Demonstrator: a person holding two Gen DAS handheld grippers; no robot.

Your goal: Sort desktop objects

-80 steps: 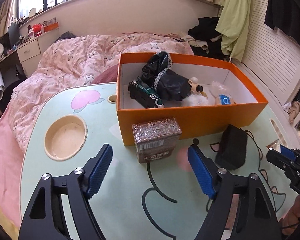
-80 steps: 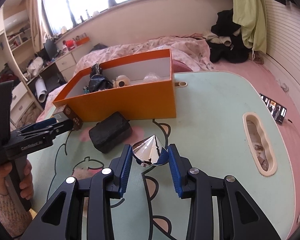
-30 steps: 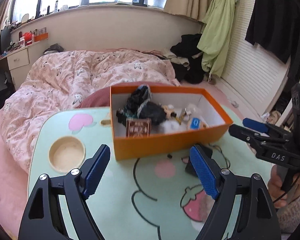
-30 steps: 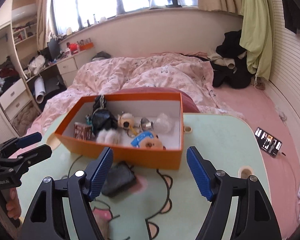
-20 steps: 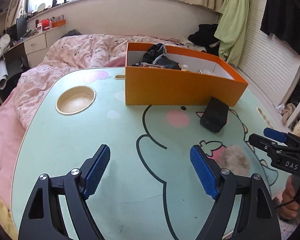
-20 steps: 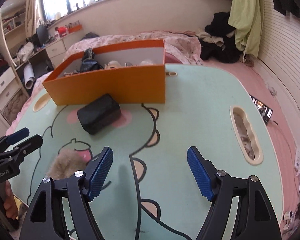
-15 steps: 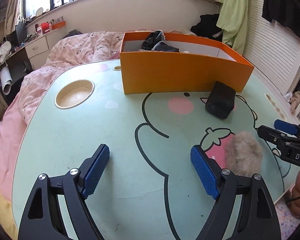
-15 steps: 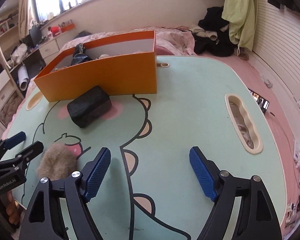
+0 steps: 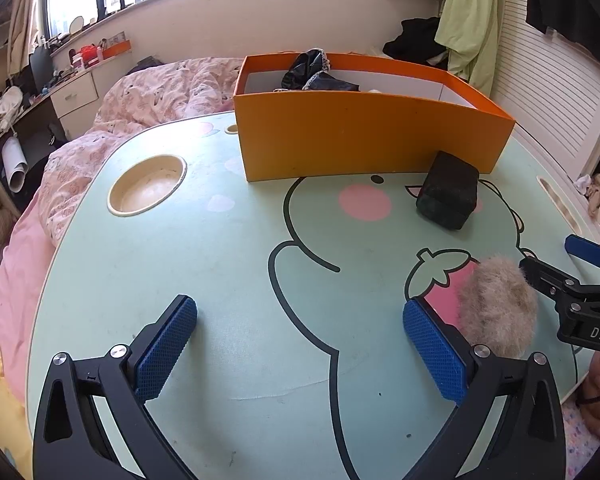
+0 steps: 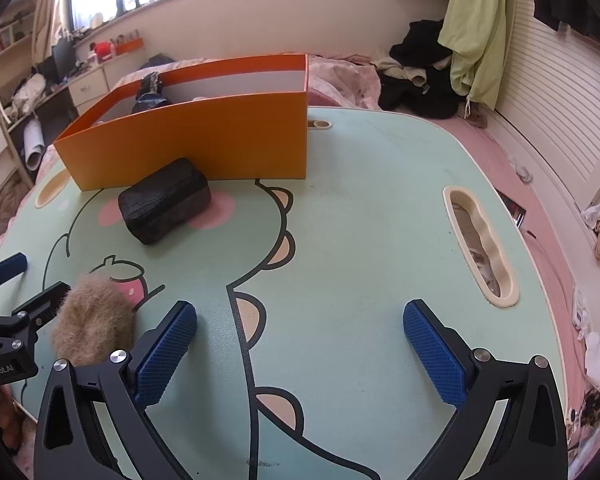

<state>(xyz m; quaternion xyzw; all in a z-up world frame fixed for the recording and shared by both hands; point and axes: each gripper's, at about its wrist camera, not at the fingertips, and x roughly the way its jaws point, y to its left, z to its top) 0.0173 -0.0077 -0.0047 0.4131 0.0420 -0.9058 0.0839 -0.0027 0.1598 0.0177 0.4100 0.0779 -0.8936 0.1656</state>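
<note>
Here, bench [image 9: 148,280]: smooth mint top, cartoon print.
Box [image 9: 360,136]: orange card, far side.
Room: pink bed [image 9: 160,92] beyond.
Left hand-held gripper [image 9: 300,336]: jaws opening, empty.
Right hand-held gripper [image 10: 300,336]: jaws opening, empty.

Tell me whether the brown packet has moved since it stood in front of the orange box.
Yes. It no longer stands on the table before the orange box; earlier views show it inside.

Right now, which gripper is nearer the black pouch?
Cannot tell. The black pouch lies ahead, between both. Left gripper has it ahead to its right, right gripper ahead to its left; both jaws are opening, nothing between them.
</note>
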